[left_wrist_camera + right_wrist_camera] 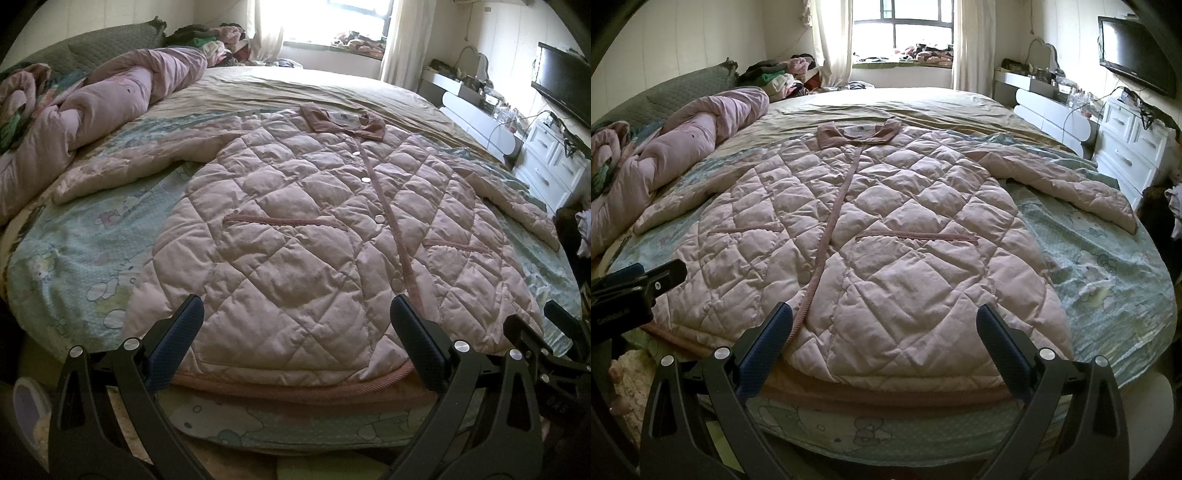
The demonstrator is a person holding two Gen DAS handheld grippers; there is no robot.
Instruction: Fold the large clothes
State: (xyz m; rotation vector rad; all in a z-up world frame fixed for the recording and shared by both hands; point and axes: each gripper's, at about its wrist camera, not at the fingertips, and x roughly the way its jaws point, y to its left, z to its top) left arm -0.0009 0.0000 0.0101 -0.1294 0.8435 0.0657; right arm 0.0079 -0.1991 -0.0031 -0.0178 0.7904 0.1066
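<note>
From the left wrist, the left tool (295, 334) hangs spread wide, empty, above the hem of the pink quilted coat (314, 229), which lies flat and face-up on the bed (74, 243). From the right wrist, the right tool (884, 338) is likewise spread over the coat's hem (886, 393), sleeves splayed outward.

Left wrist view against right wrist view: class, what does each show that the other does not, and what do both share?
Only the left wrist view shows the round snap buttons along the coat's front band, and the right tongs at its right edge. Only the right wrist view shows the left tongs at its left edge, and the window's bars clearly. Both show the pink quilted coat spread flat on the bed, sleeves out, the rolled pink duvet, the wall television, and that view's own tongs open near the hem.
</note>
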